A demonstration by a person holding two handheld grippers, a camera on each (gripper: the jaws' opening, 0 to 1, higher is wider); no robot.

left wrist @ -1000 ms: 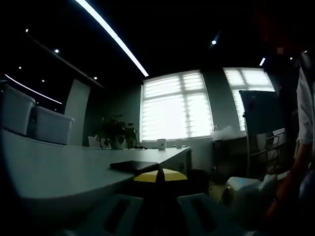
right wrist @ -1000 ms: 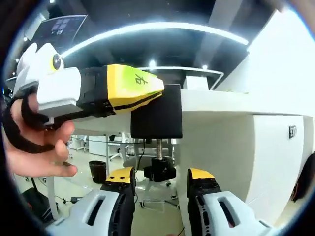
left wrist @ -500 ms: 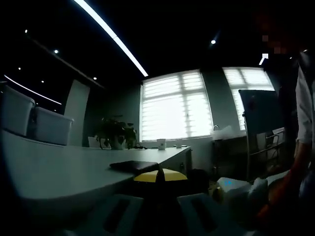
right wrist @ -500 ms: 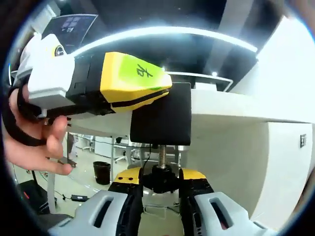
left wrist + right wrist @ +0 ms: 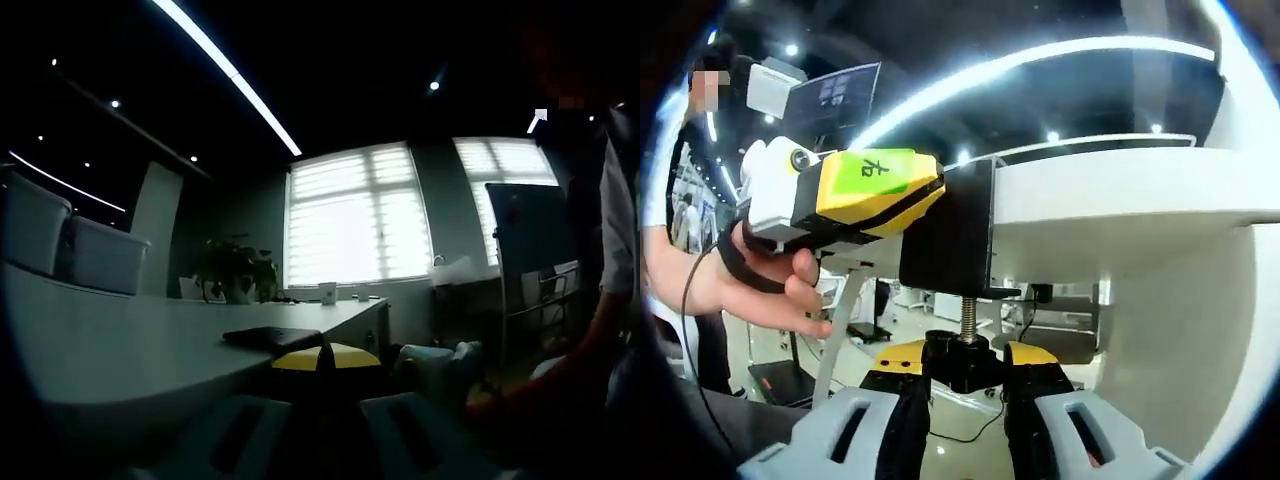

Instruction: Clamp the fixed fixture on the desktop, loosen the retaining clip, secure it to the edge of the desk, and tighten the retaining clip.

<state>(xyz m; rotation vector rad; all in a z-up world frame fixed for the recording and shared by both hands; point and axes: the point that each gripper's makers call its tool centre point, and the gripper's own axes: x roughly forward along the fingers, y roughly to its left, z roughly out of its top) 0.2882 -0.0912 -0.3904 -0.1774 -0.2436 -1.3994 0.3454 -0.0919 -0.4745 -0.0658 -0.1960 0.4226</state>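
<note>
The black clamp fixture (image 5: 952, 238) hooks over the edge of the white desk (image 5: 1120, 190). Its threaded screw (image 5: 967, 314) hangs down to a black knob (image 5: 965, 366). My right gripper (image 5: 967, 358) is shut on that knob from below. My left gripper (image 5: 928, 196), yellow-tipped and held by a hand (image 5: 760, 285), is shut on the fixture's side. In the left gripper view the fixture's top plate (image 5: 272, 337) lies flat on the desk (image 5: 120, 340), just beyond my left gripper (image 5: 325, 358). The right gripper (image 5: 435, 362) shows low at the right, beneath the desk edge.
Two pale storage bins (image 5: 70, 245), a potted plant (image 5: 238, 272) and a cup (image 5: 328, 293) stand farther along the desk. A board on a stand (image 5: 530, 230) is at the right by bright windows. Under the desk are legs and a floor cable (image 5: 985, 435).
My right gripper rose and shut on the knob under the fixture, then rolled with it. In the left gripper view it has slid left toward the fixture. The left gripper holds still.
</note>
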